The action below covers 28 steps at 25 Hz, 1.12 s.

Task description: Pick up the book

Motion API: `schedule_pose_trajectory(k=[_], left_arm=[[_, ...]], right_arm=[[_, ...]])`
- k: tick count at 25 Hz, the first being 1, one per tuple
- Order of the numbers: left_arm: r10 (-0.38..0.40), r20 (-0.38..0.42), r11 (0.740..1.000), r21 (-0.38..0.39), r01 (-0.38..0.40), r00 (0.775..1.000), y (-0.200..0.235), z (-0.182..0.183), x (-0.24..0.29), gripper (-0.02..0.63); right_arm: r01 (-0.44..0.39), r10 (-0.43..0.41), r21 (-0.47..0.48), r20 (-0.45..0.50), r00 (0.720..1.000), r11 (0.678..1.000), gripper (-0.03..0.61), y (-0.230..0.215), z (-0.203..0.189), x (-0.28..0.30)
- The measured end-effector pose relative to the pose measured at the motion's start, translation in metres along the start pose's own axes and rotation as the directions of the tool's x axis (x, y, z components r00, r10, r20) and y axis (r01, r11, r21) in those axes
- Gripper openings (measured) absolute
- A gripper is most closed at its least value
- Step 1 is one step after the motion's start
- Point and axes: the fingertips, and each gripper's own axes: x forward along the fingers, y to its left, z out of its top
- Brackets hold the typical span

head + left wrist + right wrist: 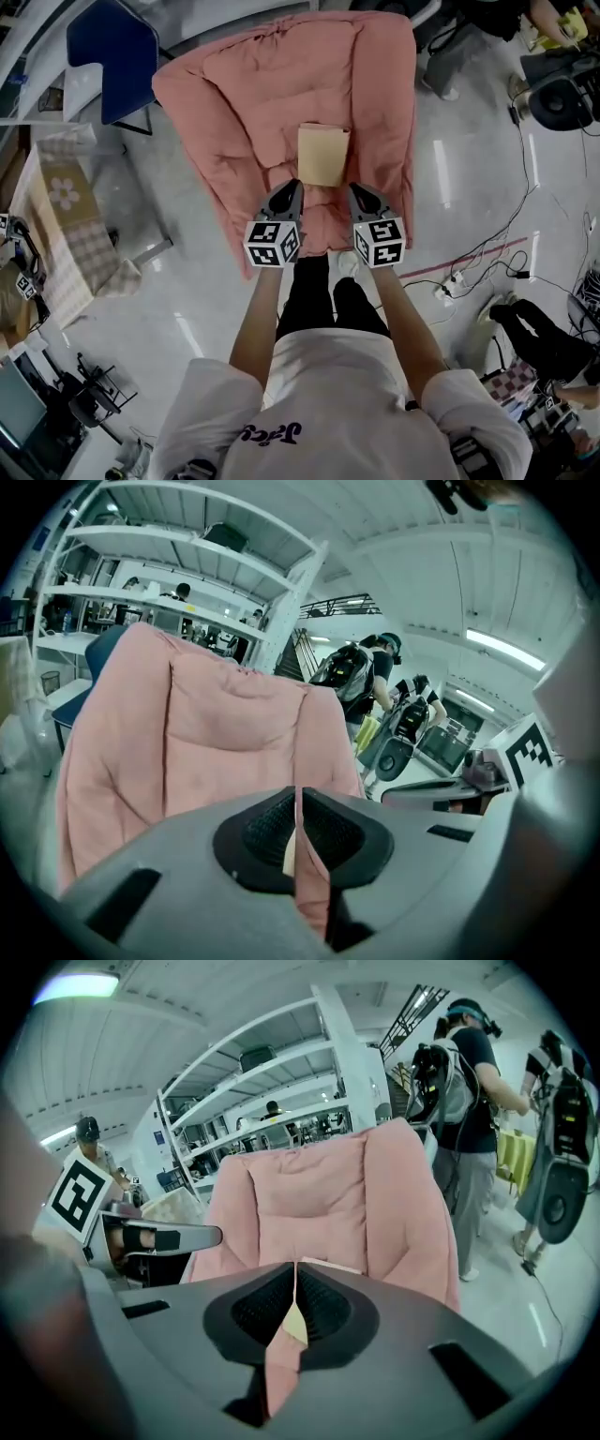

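A tan book (323,155) lies flat on the seat of a pink padded armchair (234,84). My left gripper (290,193) is shut and empty, its tips just short of the book's near left corner. On the other side my right gripper (356,194) is also shut and empty, near the book's near right corner. In the left gripper view the closed jaws (297,794) point at the pink chair back (206,724), with a sliver of the book (290,852) in the slit. Over the closed jaws (295,1269) in the right gripper view, the book's edge (323,1265) peeks out against the chair (319,1194).
A blue chair (112,56) and a patterned table (66,225) stand at the left. Cables and a power strip (450,281) lie on the floor at the right. People with backpacks (459,1091) stand beyond the armchair. White shelving (169,583) rises behind it.
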Motion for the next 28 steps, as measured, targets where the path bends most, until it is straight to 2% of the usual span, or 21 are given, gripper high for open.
schedule_pose_trajectory(k=[10,13,17,20,21,24,28], left_arm=[[0.016,-0.166,0.996,-0.08,-0.03,0.986,0.07,-0.072,0.072,0.019],[-0.009,-0.211,0.994,-0.11,-0.014,0.978,0.085,-0.096,0.09,0.047],[-0.026,-0.25,0.992,-0.125,-0.006,0.968,0.102,-0.121,0.114,0.081],[-0.043,-0.244,0.992,-0.129,0.012,0.969,0.114,-0.131,0.132,0.138],[-0.051,-0.238,0.991,-0.133,0.02,0.97,0.117,-0.132,0.137,0.164],[-0.073,-0.234,0.987,-0.158,0.036,0.97,0.126,-0.137,0.154,0.225],[-0.109,-0.247,0.978,-0.199,0.06,0.963,0.135,-0.146,0.175,0.244]], right_arm=[[0.028,-0.019,0.064,-0.136,0.991,0.998,0.018,-0.037,-0.068,0.09],[0.04,-0.024,0.087,-0.182,0.983,0.995,0.076,-0.045,-0.088,0.113],[0.054,-0.027,0.116,-0.222,0.975,0.992,0.119,-0.055,-0.114,0.139],[0.063,-0.027,0.135,-0.257,0.966,0.989,0.243,-0.06,-0.134,0.159],[0.071,-0.031,0.143,-0.264,0.964,0.987,0.257,-0.063,-0.14,0.165],[0.092,-0.041,0.177,-0.272,0.961,0.98,0.272,-0.071,-0.153,0.182],[0.103,-0.04,0.204,-0.29,0.956,0.974,0.272,-0.08,-0.166,0.201]])
